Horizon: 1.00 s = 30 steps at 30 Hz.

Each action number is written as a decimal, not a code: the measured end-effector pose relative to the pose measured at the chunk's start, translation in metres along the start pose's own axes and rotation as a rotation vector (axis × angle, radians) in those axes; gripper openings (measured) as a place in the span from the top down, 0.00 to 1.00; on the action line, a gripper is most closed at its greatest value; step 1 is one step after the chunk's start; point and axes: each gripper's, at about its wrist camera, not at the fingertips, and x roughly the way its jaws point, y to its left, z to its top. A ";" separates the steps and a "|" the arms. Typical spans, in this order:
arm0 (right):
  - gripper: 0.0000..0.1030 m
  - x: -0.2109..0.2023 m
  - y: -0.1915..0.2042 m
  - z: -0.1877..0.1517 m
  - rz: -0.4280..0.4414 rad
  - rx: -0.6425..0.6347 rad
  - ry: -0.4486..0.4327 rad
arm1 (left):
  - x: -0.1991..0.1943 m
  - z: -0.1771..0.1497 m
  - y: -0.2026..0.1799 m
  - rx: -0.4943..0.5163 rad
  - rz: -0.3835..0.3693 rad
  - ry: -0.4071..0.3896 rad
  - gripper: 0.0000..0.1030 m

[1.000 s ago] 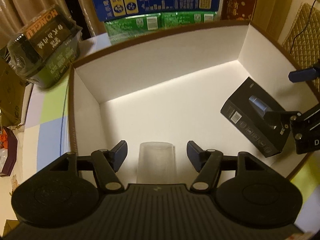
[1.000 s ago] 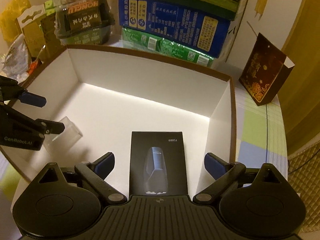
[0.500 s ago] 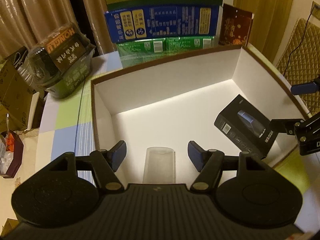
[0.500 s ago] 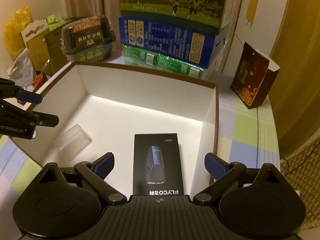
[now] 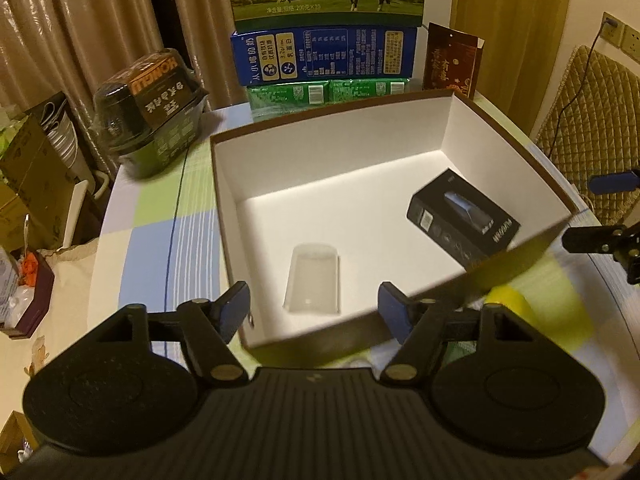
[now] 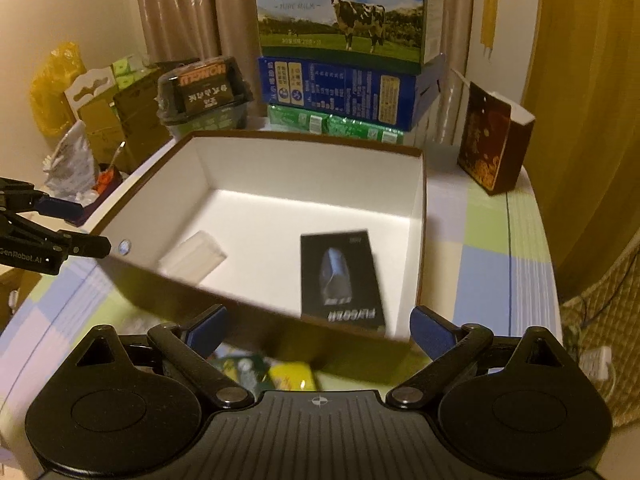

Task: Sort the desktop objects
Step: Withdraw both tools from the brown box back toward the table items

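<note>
A brown box with white inner walls (image 5: 332,148) (image 6: 312,168) stands on the checked tablecloth. Inside it lie a clear plastic case (image 5: 313,278) (image 6: 194,258) and a black product box (image 5: 464,220) (image 6: 340,276). My left gripper (image 5: 314,314) hovers over the box's near rim, its jaws opening with nothing between the pads; the clear case lies beyond them. It shows at the left edge of the right wrist view as well, left gripper (image 6: 76,227). My right gripper (image 6: 320,330) is open and empty, above the near rim in front of the black box, and appears as right gripper (image 5: 596,210) too.
Stacked milk cartons (image 5: 324,56) (image 6: 340,84), a wrapped dark bowl pack (image 5: 152,100) (image 6: 204,92) and a dark red gift bag (image 5: 452,60) (image 6: 492,140) stand behind the box. A yellow item (image 6: 292,376) lies on the cloth under my right gripper. A quilted chair (image 5: 592,112) is right.
Both grippers have drawn back and risen out of the box, so more of the table shows. The clear case and black box stay where they lay. The left jaws stand slightly wider.
</note>
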 end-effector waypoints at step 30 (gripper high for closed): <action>0.06 -0.031 0.021 -0.112 0.040 0.120 0.129 | -0.035 -0.131 -0.045 -0.037 -0.076 0.155 0.31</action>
